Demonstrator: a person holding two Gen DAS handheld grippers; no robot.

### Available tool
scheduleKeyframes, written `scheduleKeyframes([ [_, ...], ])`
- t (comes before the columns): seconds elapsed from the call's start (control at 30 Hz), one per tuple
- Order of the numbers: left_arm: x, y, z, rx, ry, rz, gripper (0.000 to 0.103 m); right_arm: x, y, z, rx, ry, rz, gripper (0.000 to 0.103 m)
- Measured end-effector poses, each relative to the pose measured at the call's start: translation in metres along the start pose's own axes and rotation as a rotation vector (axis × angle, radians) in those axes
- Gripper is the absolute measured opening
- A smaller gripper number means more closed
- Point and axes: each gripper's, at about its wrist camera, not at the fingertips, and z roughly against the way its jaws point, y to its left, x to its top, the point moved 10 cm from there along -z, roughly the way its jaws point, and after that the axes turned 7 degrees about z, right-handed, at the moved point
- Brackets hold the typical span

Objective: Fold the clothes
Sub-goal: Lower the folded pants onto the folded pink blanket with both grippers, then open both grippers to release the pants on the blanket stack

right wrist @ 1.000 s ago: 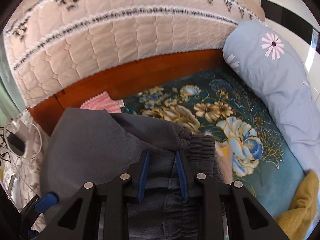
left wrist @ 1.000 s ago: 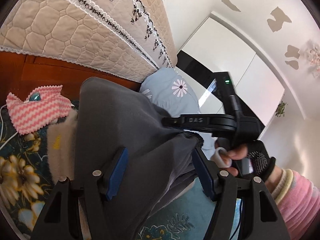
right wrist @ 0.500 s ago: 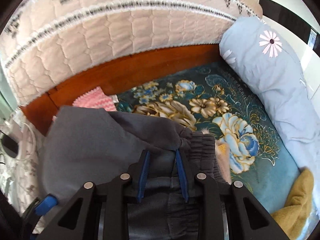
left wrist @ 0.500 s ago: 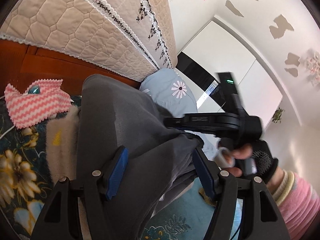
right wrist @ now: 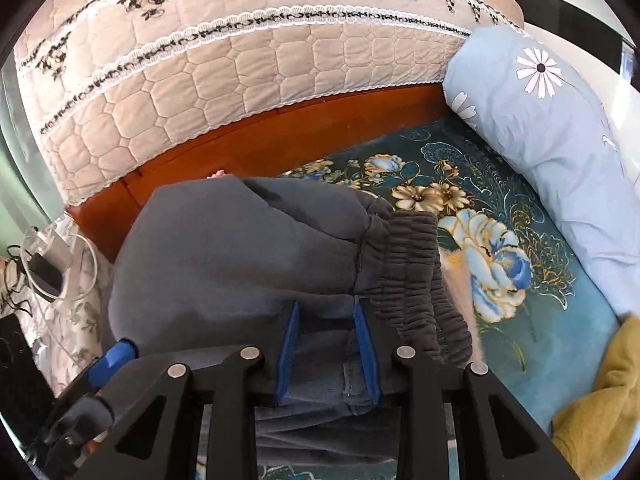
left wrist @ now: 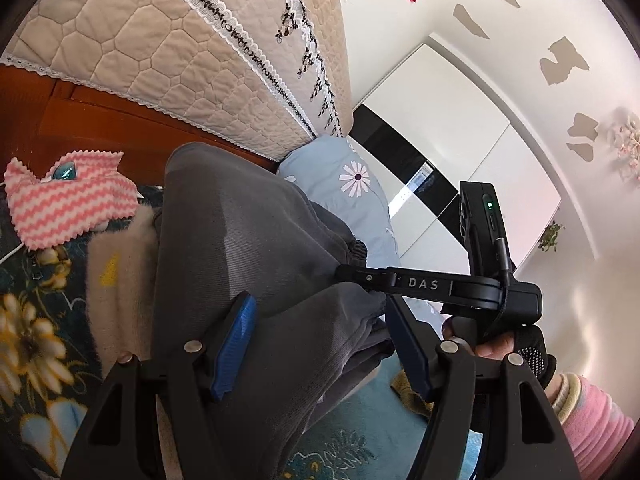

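Our right gripper (right wrist: 326,344) sits low in its frame, blue pads narrow and pinching a fold of the grey trousers (right wrist: 248,248) just beside the gathered waistband (right wrist: 412,272). Our left gripper (left wrist: 320,344) spreads wide at the bottom of its view, the trousers draped between its pads; whether they grip we cannot tell. The trousers fill both frames' centres, over the floral bedspread (right wrist: 520,288). A blue pillow (right wrist: 552,128) lies upper right, a quilted headboard (right wrist: 240,60) across the top.
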Motion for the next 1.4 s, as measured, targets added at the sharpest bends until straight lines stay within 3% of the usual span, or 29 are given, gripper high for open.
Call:
scheduleKeyframes([
  [0.2,-0.001,-0.007,0.009,0.058,0.001,-0.017,0.068,-0.001,-0.002,0.019,0.006,-0.069,-0.040,0.034],
  [0.43,-0.007,-0.024,0.019,0.110,0.023,-0.028,0.069,-0.030,-0.008,0.040,-0.016,-0.040,-0.059,0.041],
  [0.67,-0.031,-0.038,0.012,0.285,0.024,-0.110,0.071,-0.060,-0.013,0.061,-0.042,-0.007,-0.069,0.051],
  [0.77,-0.044,-0.045,0.014,0.350,-0.001,-0.151,0.077,-0.073,-0.015,0.067,-0.050,0.007,-0.073,0.056],
  [0.83,-0.050,-0.047,0.016,0.360,0.000,-0.157,0.077,-0.080,-0.014,0.065,-0.050,0.016,-0.071,0.060],
  [1.07,-0.067,-0.036,0.014,0.352,0.013,-0.043,0.085,-0.107,-0.011,0.056,-0.050,0.048,-0.067,0.069],
  [1.27,-0.093,-0.022,0.003,0.395,0.008,-0.042,0.088,-0.120,-0.014,0.048,-0.080,0.058,-0.069,0.080],
  [1.4,-0.101,-0.010,-0.001,0.369,0.013,0.029,0.091,-0.125,-0.021,0.043,-0.098,0.060,-0.089,0.086],
])
